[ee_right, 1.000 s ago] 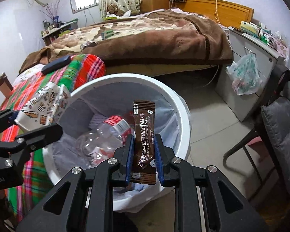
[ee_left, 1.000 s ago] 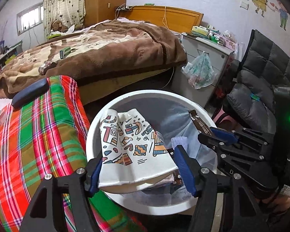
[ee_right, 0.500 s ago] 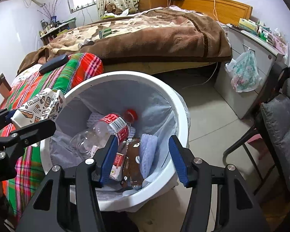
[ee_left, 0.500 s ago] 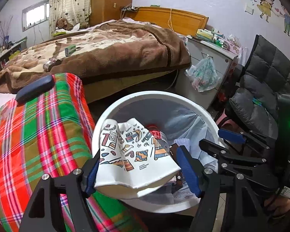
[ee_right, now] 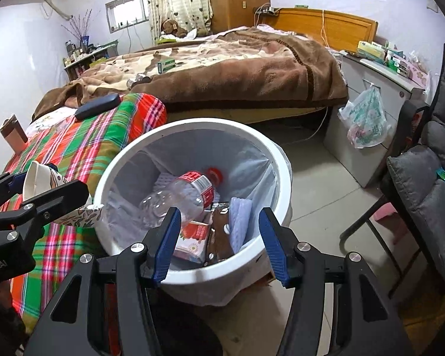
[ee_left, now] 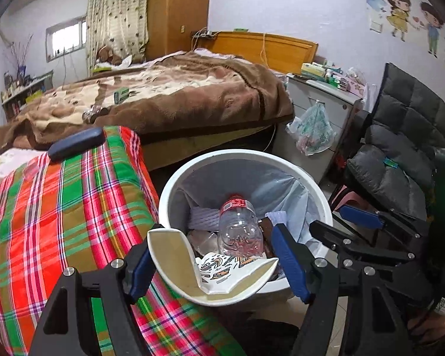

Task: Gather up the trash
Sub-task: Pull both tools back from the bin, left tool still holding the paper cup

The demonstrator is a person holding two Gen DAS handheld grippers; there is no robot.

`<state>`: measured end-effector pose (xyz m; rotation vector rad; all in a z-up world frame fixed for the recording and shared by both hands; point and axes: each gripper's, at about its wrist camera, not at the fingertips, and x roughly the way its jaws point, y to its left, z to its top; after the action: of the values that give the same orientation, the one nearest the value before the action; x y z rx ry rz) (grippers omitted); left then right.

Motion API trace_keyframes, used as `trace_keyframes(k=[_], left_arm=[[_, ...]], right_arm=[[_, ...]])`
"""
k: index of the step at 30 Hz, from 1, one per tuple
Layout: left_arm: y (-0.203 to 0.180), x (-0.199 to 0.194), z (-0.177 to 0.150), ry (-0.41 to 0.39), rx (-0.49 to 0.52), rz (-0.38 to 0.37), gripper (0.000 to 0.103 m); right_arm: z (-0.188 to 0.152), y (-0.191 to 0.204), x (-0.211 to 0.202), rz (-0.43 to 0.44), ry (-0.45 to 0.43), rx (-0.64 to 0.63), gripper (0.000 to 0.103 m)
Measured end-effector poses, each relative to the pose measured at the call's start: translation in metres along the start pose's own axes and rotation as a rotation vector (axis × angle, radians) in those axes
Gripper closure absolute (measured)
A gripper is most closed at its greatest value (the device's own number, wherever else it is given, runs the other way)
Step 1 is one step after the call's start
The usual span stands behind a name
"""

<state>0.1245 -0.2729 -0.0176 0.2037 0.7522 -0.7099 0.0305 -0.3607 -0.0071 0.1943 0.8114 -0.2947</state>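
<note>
Bedroom floor, white bin (ee_right: 277,160) beside the bed: left gripper (ee_left: 213,262) fingers clamp a crushed paper cup (ee_left: 192,276) at its near rim; right gripper (ee_right: 219,243) fingers stand apart, empty.

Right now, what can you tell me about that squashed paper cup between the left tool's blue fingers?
The paper cup is white inside with a colourful doodle print outside. It is crushed and folded, its mouth gaping toward the camera. It sits between the left gripper pads at the near rim of the white bin, partly over the edge. Whether the pads press it, I cannot tell.
</note>
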Motion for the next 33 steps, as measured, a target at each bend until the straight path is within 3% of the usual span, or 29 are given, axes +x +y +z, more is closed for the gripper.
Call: trace_keyframes(k=[8,14,26,33], left_arm=[[-0.002,0.009,0.019,-0.012,-0.013,-0.055,0.030],[0.003,-0.001,0.024,-0.036,-0.041,-0.053,0.030],[0.025,-0.058,-0.018,-0.091,-0.085,-0.011,0.030],[0.021,-0.082,-0.055,-0.107,-0.054,0.079,0.030]], right_arm=[[-0.004,-0.001,-0.010,-0.021,-0.026,0.029,0.047],[-0.005,-0.006,-0.016,-0.018,-0.044,0.045,0.047],[-0.024,0.012,-0.040,0.028,-0.103,0.030,0.047],[-0.039,0.023,-0.054,0.027,-0.124,0.005,0.047]])
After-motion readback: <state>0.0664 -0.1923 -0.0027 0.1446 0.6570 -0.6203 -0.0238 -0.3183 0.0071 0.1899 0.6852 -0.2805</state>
